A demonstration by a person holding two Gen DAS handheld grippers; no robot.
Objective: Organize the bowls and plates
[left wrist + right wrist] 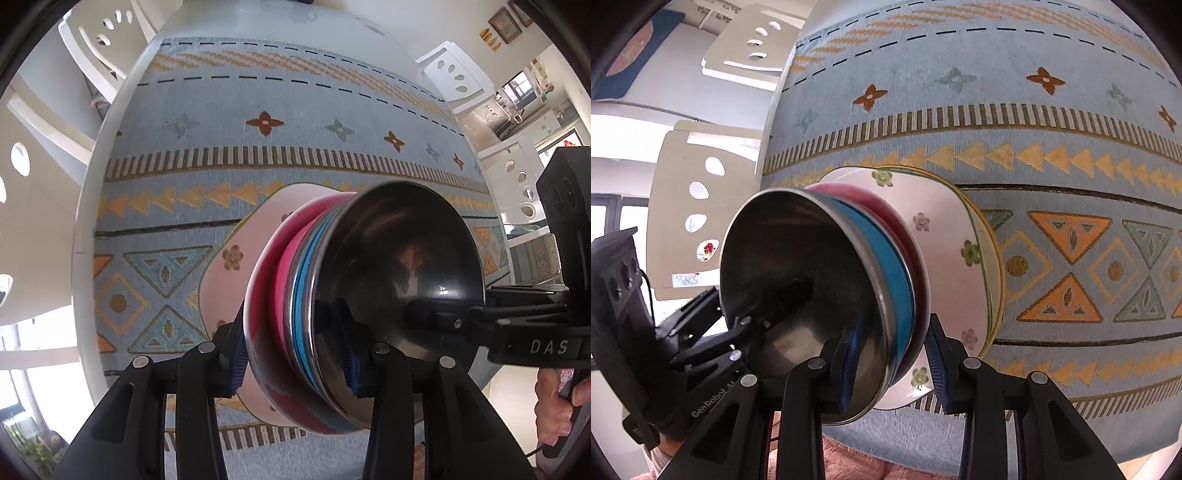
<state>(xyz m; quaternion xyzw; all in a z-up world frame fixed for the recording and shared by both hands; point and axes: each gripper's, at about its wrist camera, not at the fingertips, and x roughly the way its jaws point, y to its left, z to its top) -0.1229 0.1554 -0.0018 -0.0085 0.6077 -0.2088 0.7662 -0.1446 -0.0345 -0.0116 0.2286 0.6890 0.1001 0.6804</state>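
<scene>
A nested stack of dishes hangs tipped on its side above the bench, at the centre of both views: a shiny round steel bowl [399, 273] sits innermost, its dark mirror-like hollow open toward 3 o'clock in the left wrist view; behind it a blue bowl [303, 295] shows only as a thin smooth band, then a glossy pink bowl [284, 266], then a pale pink plate [229, 266] with rounded corners and small printed flowers. The left tongs [295, 358], with ribbed blue pads, are clamped across the stack's rims at 6 o'clock. The right tongs [892, 362] pinch the steel, blue and pink rims likewise. Below lies a woven blue tablecloth [221, 122] with orange triangles and diamonds.
</scene>
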